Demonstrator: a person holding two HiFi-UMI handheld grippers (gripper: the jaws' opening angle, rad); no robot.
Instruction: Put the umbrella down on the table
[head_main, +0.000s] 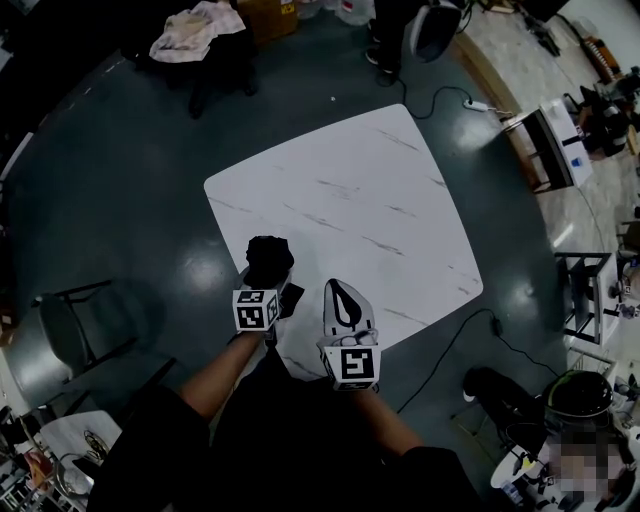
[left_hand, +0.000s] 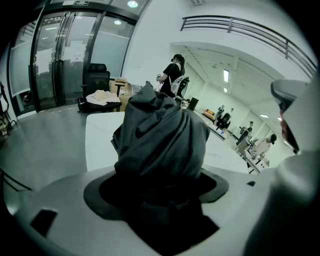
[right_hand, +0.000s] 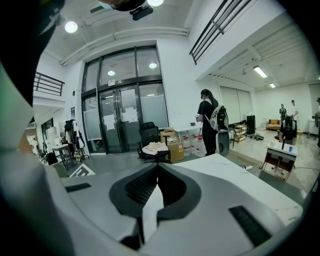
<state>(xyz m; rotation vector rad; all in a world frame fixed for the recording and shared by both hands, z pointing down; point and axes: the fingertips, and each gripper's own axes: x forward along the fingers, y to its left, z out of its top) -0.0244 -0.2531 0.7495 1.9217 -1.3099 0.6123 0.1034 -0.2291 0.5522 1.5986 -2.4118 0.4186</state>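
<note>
One folded dark umbrella (left_hand: 160, 145) sits clamped in the left gripper (head_main: 272, 287) above the white table (head_main: 360, 200) near its front edge — right gripper (right_hand: 155, 172) pinched together, empty; best lowered flat before letting go.

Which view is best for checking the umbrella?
Left gripper view: the folded dark umbrella fills the centre, clamped in the left gripper. Head view shows only a small dark bundle against the white table. Right gripper view misses it; the right gripper is shut and empty.
</note>
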